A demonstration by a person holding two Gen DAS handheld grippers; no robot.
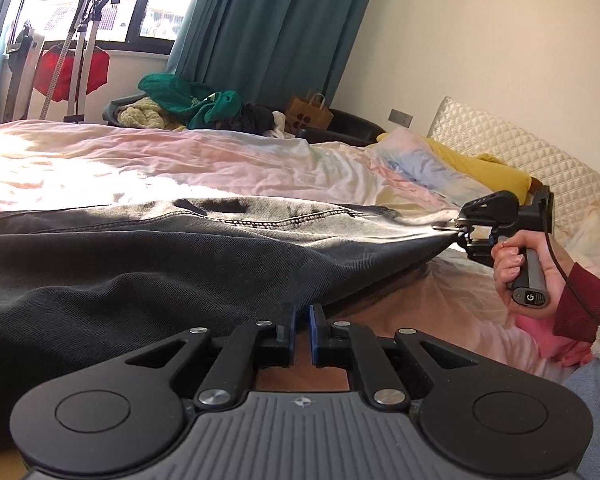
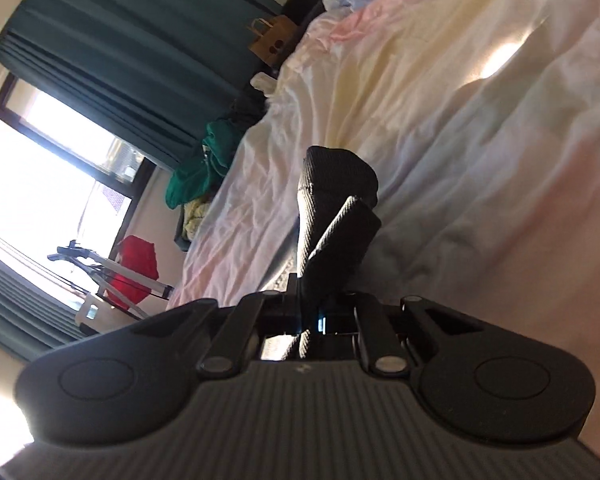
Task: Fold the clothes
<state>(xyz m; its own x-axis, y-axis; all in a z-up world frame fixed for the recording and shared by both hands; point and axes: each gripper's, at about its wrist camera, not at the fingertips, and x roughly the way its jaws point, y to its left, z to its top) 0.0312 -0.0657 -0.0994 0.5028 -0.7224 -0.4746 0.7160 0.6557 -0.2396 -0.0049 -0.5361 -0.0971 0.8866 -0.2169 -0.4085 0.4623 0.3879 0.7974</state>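
Note:
A dark grey denim garment (image 1: 148, 264) lies across the bed, with a stitched seam along its sunlit top. Its near edge is pulled taut between both grippers. My left gripper (image 1: 302, 330) sits at that edge, blue pads (image 1: 314, 334) nearly together, pinching the hem at their tips. At the right, a hand holds my right gripper (image 1: 454, 234), shut on the garment's corner and lifting it off the sheet. In the right wrist view, a fold of the dark cloth (image 2: 332, 188) stands up out of my right gripper (image 2: 305, 306).
The bed has a rumpled pastel sheet (image 1: 228, 160) and pillows (image 1: 476, 168) against a quilted headboard (image 1: 512, 148). Beyond it are a pile of clothes (image 1: 188, 106), a paper bag (image 1: 308, 114), teal curtains (image 1: 276, 28) and a stand with a red bag (image 1: 70, 74) by the window.

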